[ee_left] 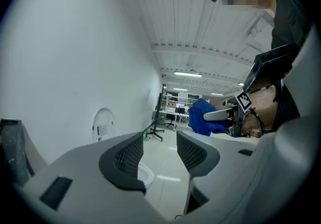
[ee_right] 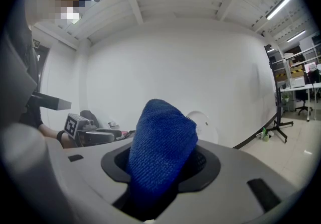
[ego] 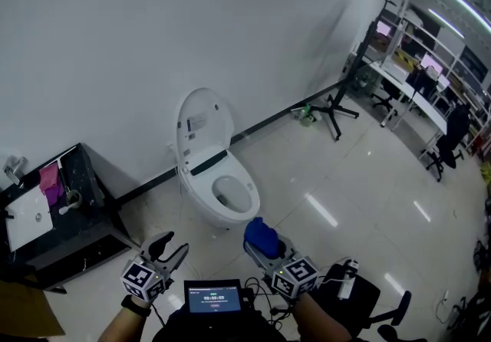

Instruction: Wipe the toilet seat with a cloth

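Observation:
A white toilet (ego: 216,179) stands against the wall with its lid (ego: 201,124) raised and its seat (ego: 232,193) down. My right gripper (ego: 261,242) is shut on a blue cloth (ego: 260,235), held low in front of the bowl; the cloth (ee_right: 159,145) fills the space between its jaws in the right gripper view. My left gripper (ego: 170,248) is open and holds nothing, left of the right one and short of the toilet. In the left gripper view the lid (ee_left: 103,123) and a bit of the bowl (ee_left: 146,176) show past the jaws, with the cloth (ee_left: 204,115) at right.
A black cabinet (ego: 73,218) with a white basin (ego: 29,218) stands left of the toilet. A black stand (ego: 331,109) sits on the floor by the wall at right. Desks and chairs (ego: 414,95) fill the far right. A small screen (ego: 214,298) hangs at my chest.

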Demonstrator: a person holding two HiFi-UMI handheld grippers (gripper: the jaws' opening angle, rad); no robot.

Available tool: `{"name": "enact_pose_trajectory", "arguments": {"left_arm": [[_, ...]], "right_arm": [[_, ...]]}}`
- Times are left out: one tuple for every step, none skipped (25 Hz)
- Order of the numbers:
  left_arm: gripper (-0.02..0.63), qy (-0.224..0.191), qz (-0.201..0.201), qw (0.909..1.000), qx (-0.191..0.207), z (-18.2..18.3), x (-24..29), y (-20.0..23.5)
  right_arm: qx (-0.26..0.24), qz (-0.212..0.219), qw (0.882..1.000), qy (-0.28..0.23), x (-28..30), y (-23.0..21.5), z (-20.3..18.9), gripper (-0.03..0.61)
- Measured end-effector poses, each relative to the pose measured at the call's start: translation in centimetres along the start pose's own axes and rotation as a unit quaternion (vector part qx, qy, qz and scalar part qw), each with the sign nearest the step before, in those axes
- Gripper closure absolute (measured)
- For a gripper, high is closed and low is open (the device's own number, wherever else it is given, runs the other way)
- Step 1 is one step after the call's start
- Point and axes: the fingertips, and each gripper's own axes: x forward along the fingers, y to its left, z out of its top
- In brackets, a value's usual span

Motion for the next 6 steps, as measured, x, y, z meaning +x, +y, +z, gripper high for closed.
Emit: {"name": "enact_pose_trajectory", "arguments": {"left_arm": [[0.397, -0.002, 0.001, 1.0000, 0.000, -0.1, -0.1, 0.1], [0.399, -0.003, 0.002, 1.0000, -0.001, 0.0, -0.1, 0.2], [0.397, -0.004, 0.002, 1.0000, -0.003, 0.2, -0.1, 0.1], [0.397, -0.003, 0.001, 1.0000, -0.007, 0.7, -0.1, -0.1], [0.397, -0.001, 0.000, 0.9999, -0.011, 1.2, -0.1, -0.3], [0.397, 0.001, -0.001, 0.9999, -0.016, 1.8, -0.1, -0.6]], "right_arm": [[0.000, 0.001, 1.000, 0.002, 0.0, 0.1, 0.0, 0.365], [0.000, 0.002, 1.000, 0.005, 0.1, 0.2, -0.1, 0.365], [-0.001, 0.002, 1.000, 0.008, 0.2, 0.3, 0.0, 0.365], [-0.003, 0.002, 1.000, 0.009, 0.3, 0.3, 0.0, 0.365], [-0.005, 0.002, 1.000, 0.009, 0.4, 0.3, 0.0, 0.365], [-0.007, 0.001, 1.000, 0.010, 0.5, 0.3, 0.1, 0.364]]}}
